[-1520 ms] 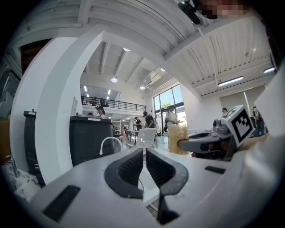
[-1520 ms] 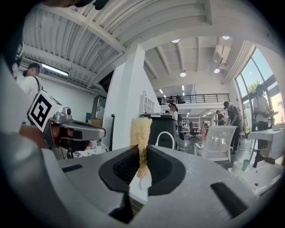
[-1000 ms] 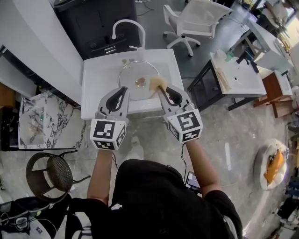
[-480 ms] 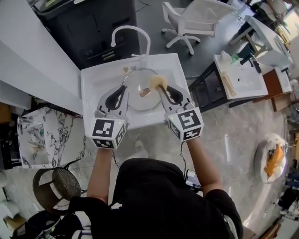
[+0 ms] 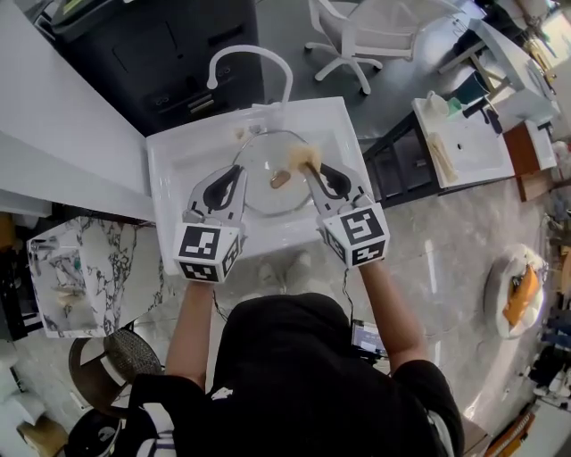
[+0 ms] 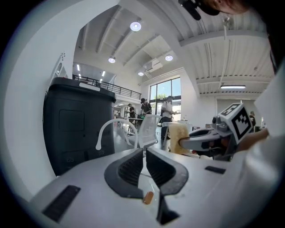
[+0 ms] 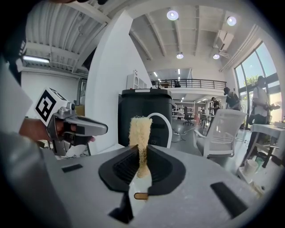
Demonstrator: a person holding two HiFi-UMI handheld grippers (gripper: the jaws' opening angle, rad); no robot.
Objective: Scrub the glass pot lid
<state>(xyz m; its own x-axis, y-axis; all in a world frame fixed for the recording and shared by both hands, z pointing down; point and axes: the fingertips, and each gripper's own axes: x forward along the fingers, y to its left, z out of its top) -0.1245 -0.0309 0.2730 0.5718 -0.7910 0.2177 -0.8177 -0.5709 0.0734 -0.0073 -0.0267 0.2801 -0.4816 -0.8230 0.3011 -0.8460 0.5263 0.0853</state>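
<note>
1. Glass pot lid lies in the sink. Left gripper stays pinched narrow on its left rim.
2. Right gripper clamps the sponge, which has edged from the knob toward the far-right rim.
3. Likely mid-scrub, with the left half still to do.

place: open-plan lab/workshop hall | landmark: freestanding white sink | behind sink: black cabinet, white swivel chair | right of sink: white-topped bench | beyond sink: mezzanine railing, tall windows, ceiling spotlights
</note>
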